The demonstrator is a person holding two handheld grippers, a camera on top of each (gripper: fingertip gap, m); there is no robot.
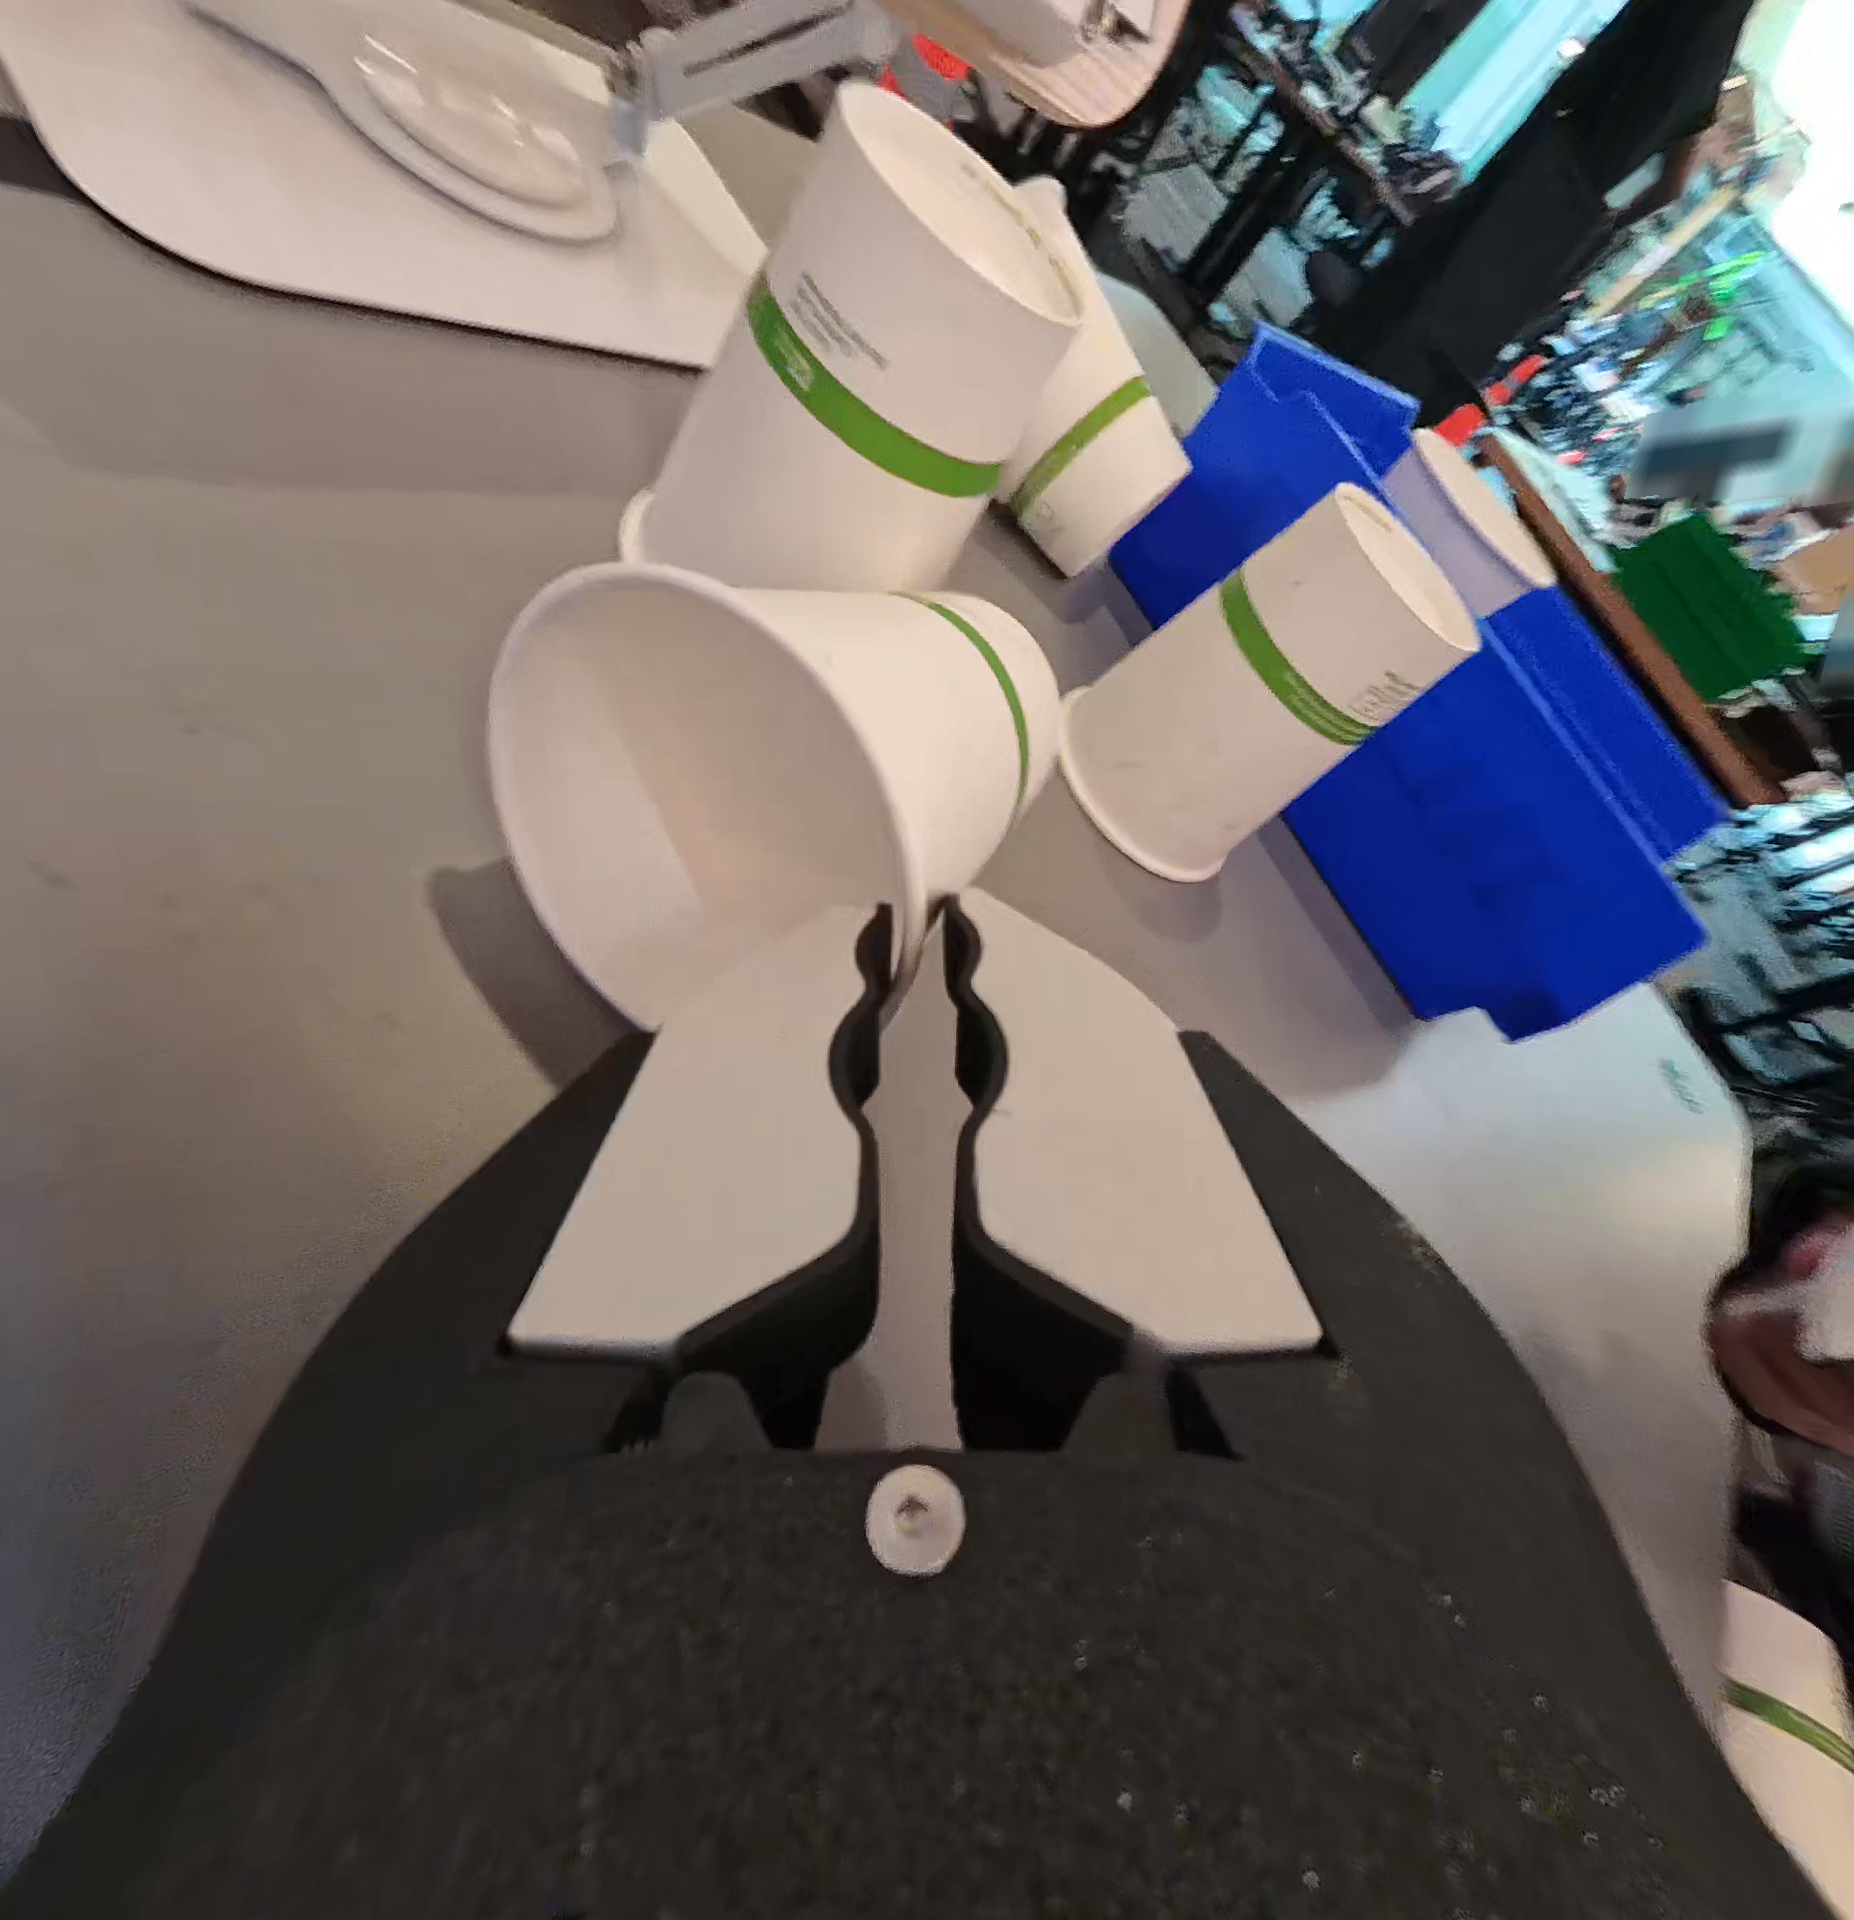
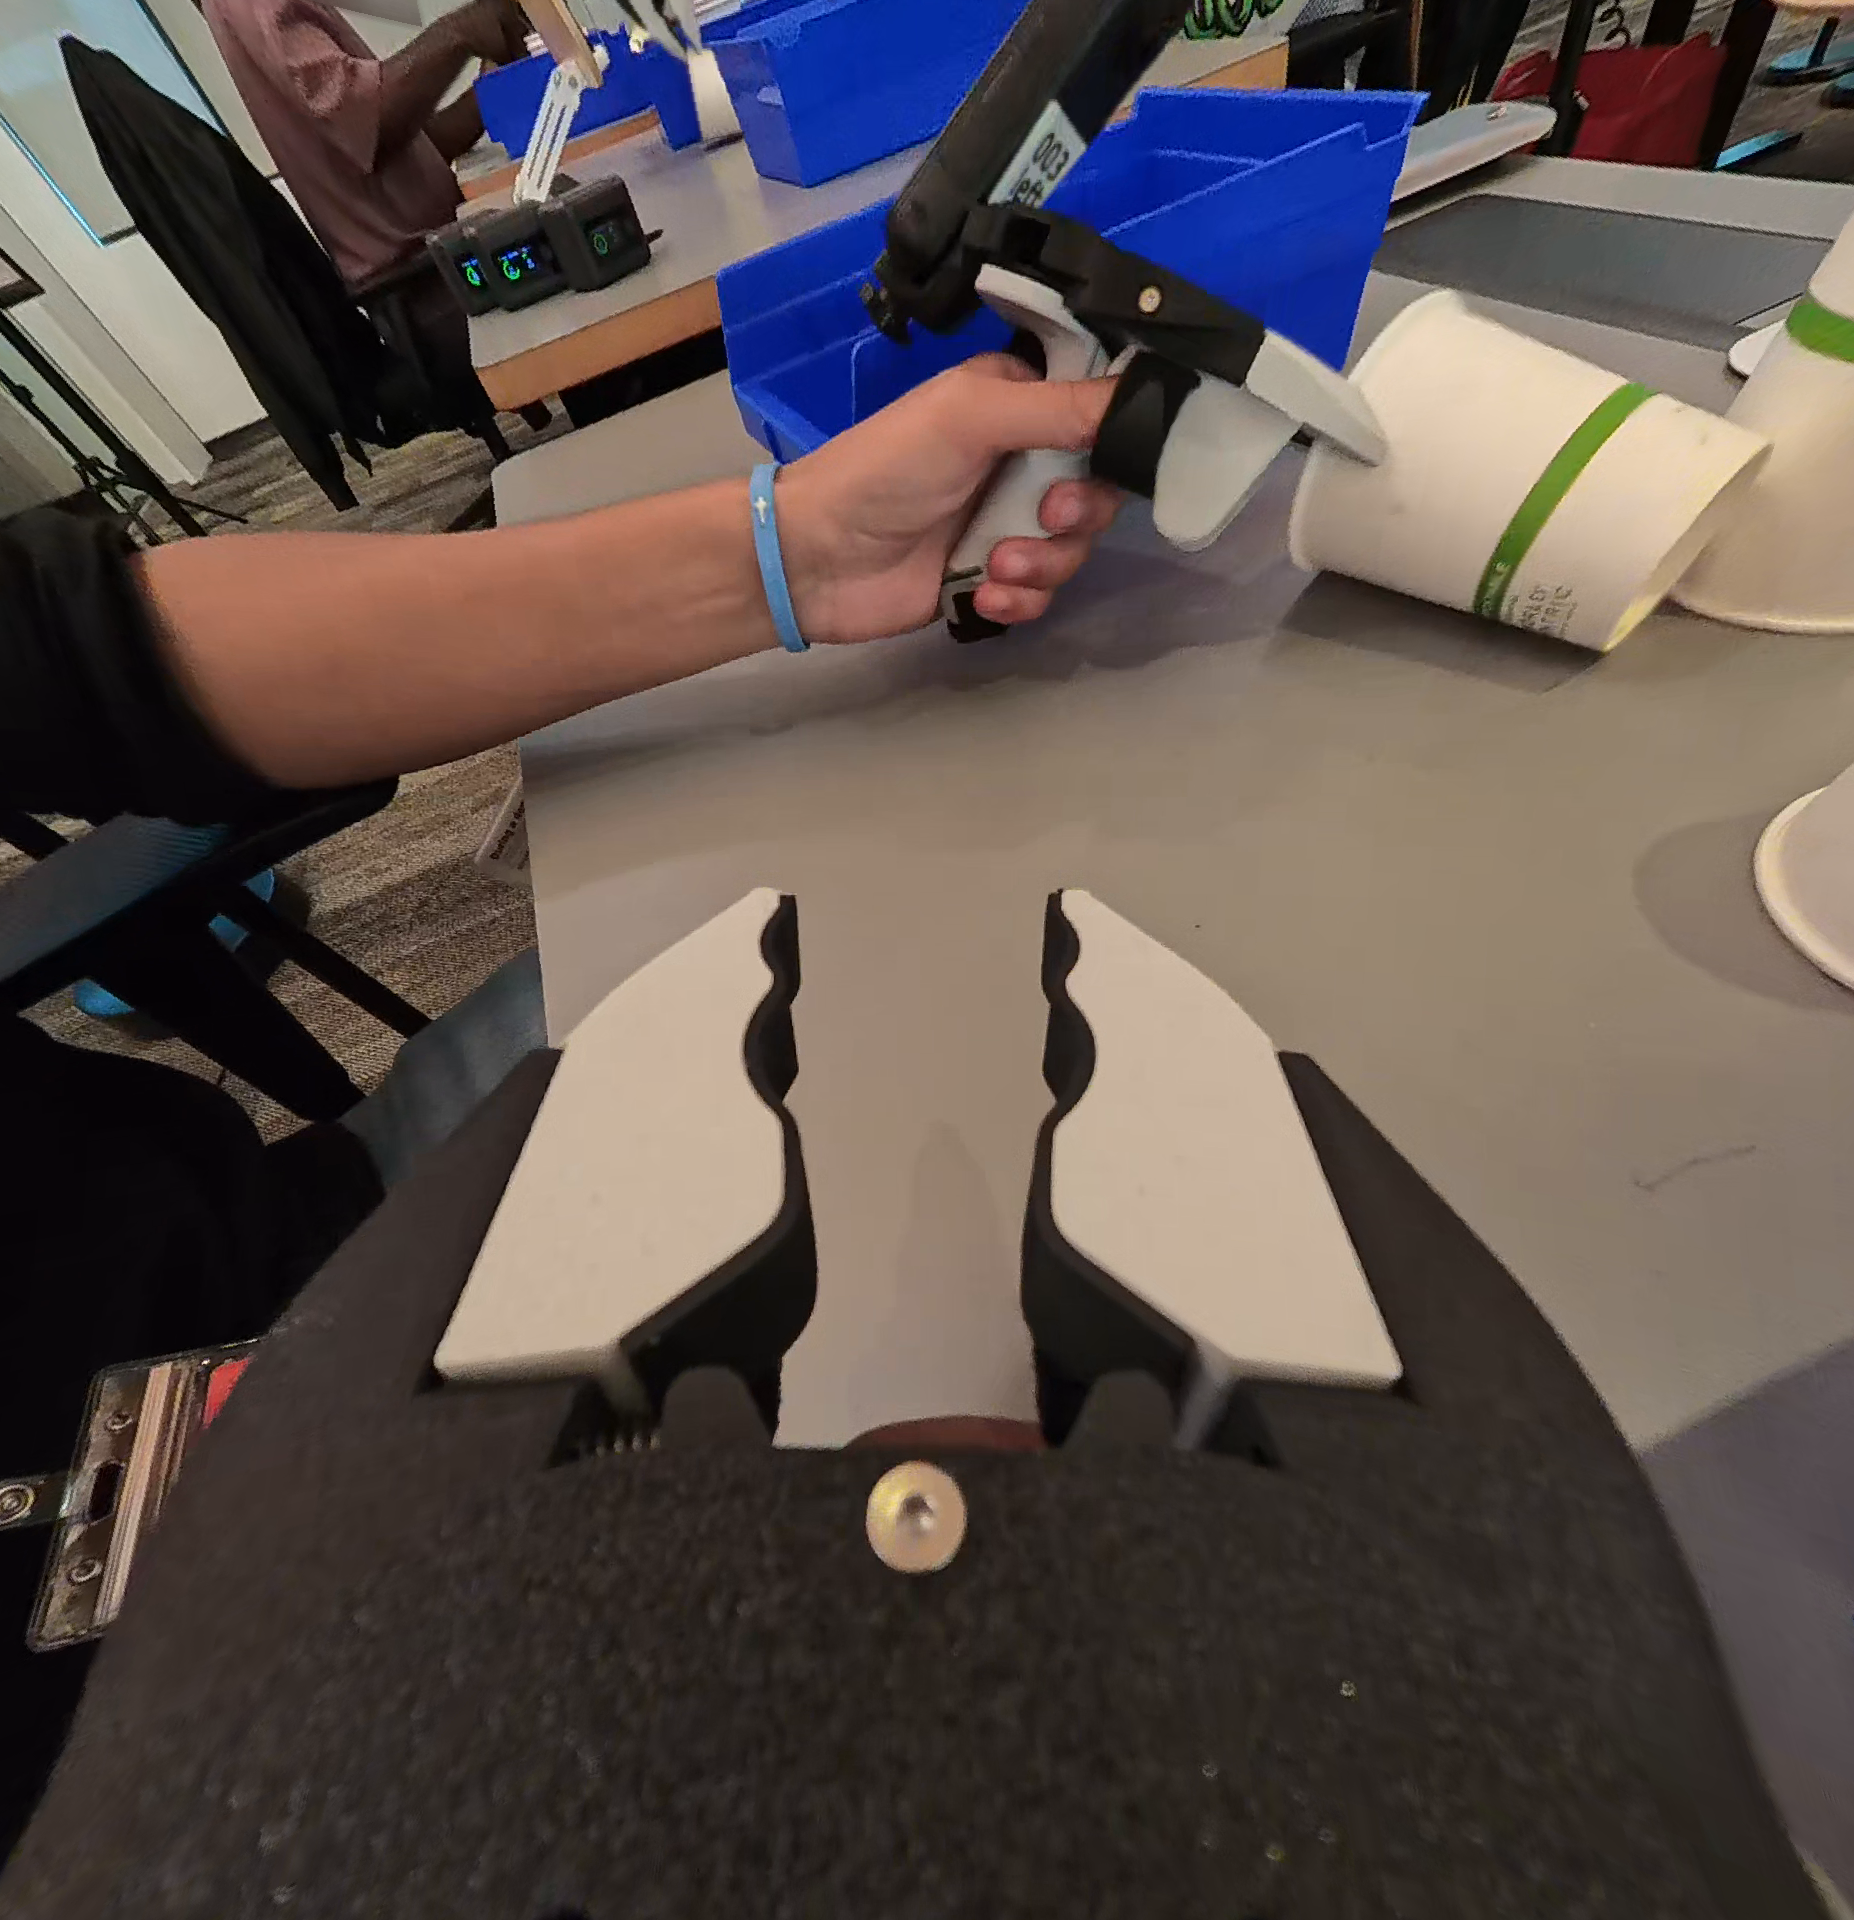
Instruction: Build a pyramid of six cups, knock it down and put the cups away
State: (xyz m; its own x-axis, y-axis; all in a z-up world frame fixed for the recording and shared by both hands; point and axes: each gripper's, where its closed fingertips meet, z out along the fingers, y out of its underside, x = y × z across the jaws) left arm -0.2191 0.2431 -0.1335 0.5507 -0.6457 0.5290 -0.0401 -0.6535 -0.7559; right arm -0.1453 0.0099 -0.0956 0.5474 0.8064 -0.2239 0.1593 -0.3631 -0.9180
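My left gripper [image 1: 915, 914] is shut on the rim of a white paper cup with a green band [image 1: 757, 769]. The cup lies on its side with its mouth towards the camera, low over the grey table [image 1: 227, 727]. The right wrist view shows the same cup [image 2: 1474, 488] pinched by the left gripper [image 2: 1307, 457], which a hand holds. Three more cups stand upside down behind it [image 1: 861, 343], [image 1: 1099, 457], [image 1: 1266, 675]. My right gripper [image 2: 918, 904] is open and empty above the table's near edge.
A blue bin [image 1: 1474, 831] stands behind the cups and also shows in the right wrist view [image 2: 1162, 239]. A white mat with a plate [image 1: 279, 177] lies at the far left. Two upside-down cups [image 2: 1827, 416], [image 2: 1827, 904] stand at the right edge.
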